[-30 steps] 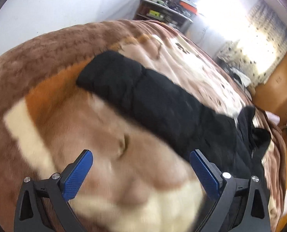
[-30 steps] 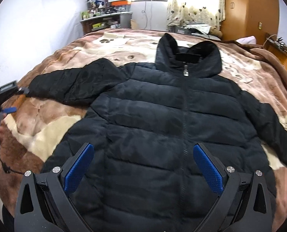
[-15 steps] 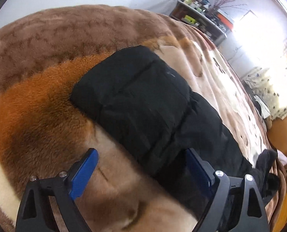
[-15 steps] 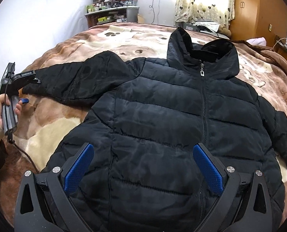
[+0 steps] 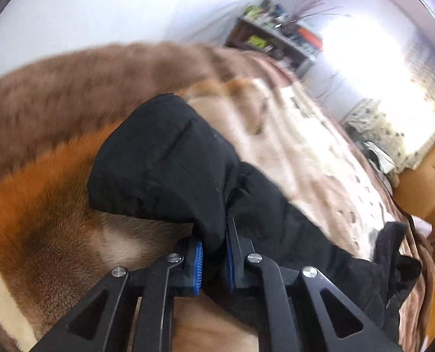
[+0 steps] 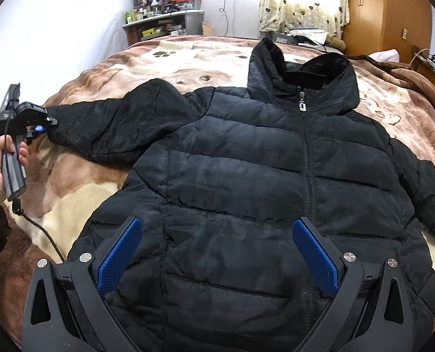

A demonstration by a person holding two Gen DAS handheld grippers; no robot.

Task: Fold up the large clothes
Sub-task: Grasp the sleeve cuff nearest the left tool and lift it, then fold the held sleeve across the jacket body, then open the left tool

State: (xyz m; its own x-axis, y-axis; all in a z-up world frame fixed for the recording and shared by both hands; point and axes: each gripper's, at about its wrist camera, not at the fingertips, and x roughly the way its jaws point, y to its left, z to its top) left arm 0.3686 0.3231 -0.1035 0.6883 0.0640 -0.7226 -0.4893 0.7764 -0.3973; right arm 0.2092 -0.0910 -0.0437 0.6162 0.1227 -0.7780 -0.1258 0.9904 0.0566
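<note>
1. Spread under everything: a plush brown-and-cream blanket (image 6: 188, 58) with paw prints, covering the bed to its edges.
2. Behind the bed's far side: a cluttered shelf (image 6: 161, 23) against the white wall, a heart-print curtain (image 6: 302, 8), a wooden wardrobe (image 6: 393, 14) at the right.
3. Trailing over the blanket at lower left in the right wrist view: a thin black cable (image 6: 45, 234) from the handle held in the left hand (image 6: 0, 158).
4. Laid flat, front up, in the middle of the bed: a black puffer jacket (image 6: 246, 176), zipped to the collar, hood lying toward the far side, quilted in horizontal bands.
5. Stretched out toward the bed's left edge: the jacket's sleeve (image 5: 164, 158), cuff end lying on an orange-brown patch of blanket.
6. Pressed together on the sleeve near the cuff: the left gripper (image 5: 213, 259), black fabric pinched between its blue pads.
7. Spread wide over the jacket's lower hem, touching nothing between them: the jaws of the right gripper (image 6: 217, 249).
8. Draped toward the bed's right edge: the other sleeve (image 6: 422, 190).
9. Bare blanket left of the jacket body and beyond the hood.
</note>
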